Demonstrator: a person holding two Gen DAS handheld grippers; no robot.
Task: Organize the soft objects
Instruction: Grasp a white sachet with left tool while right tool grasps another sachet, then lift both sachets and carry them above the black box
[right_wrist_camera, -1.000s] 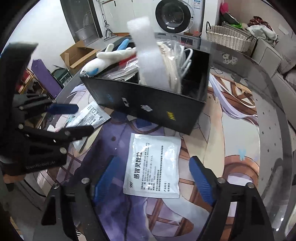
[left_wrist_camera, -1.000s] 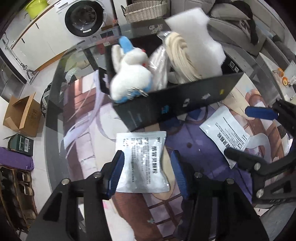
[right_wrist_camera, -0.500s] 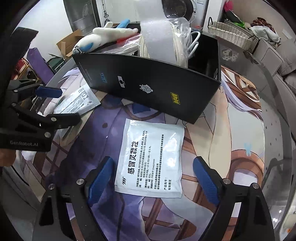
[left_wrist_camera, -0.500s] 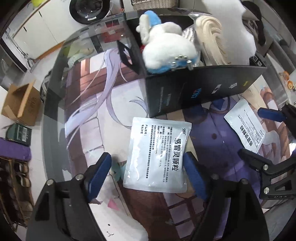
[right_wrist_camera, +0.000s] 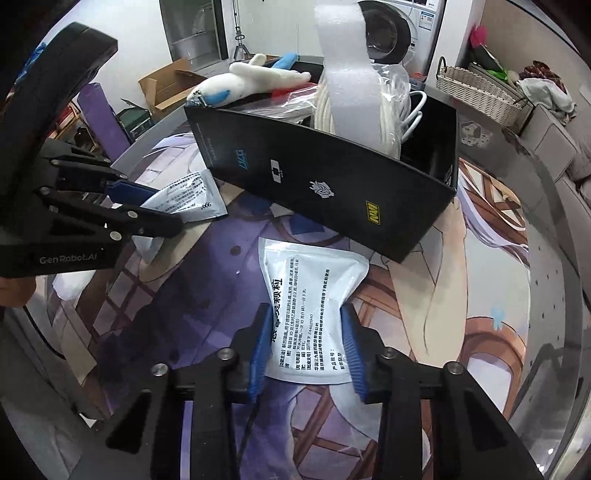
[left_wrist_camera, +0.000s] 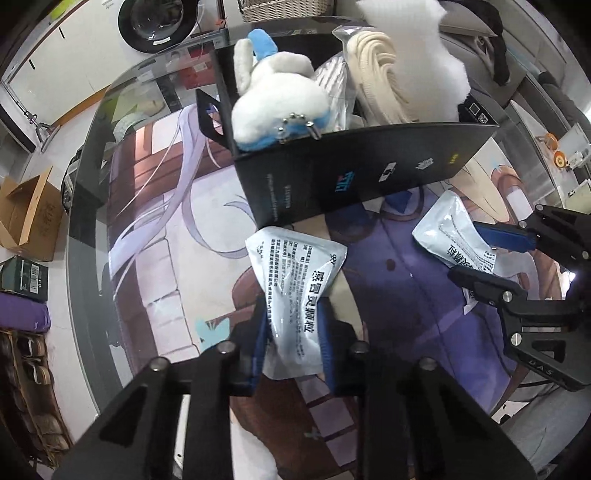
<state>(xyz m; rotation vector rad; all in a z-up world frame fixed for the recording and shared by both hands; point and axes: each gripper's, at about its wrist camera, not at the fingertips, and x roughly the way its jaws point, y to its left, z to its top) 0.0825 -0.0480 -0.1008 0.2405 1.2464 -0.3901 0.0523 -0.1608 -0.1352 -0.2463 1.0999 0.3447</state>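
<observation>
Crinkled foil sachets [left_wrist_camera: 295, 295] [right_wrist_camera: 310, 314] pinched between blue ribbed fingers [left_wrist_camera: 260, 332].

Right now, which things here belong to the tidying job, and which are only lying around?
Job: left gripper squeezing one white sachet; right gripper squeezing another sachet; black box holding the plush toy, rope coil, foam piece.

Lying about: washing machine, wicker basket, cardboard box.

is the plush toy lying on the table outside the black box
No, the white and blue plush toy sits in the black box, resting on its front wall.
</observation>
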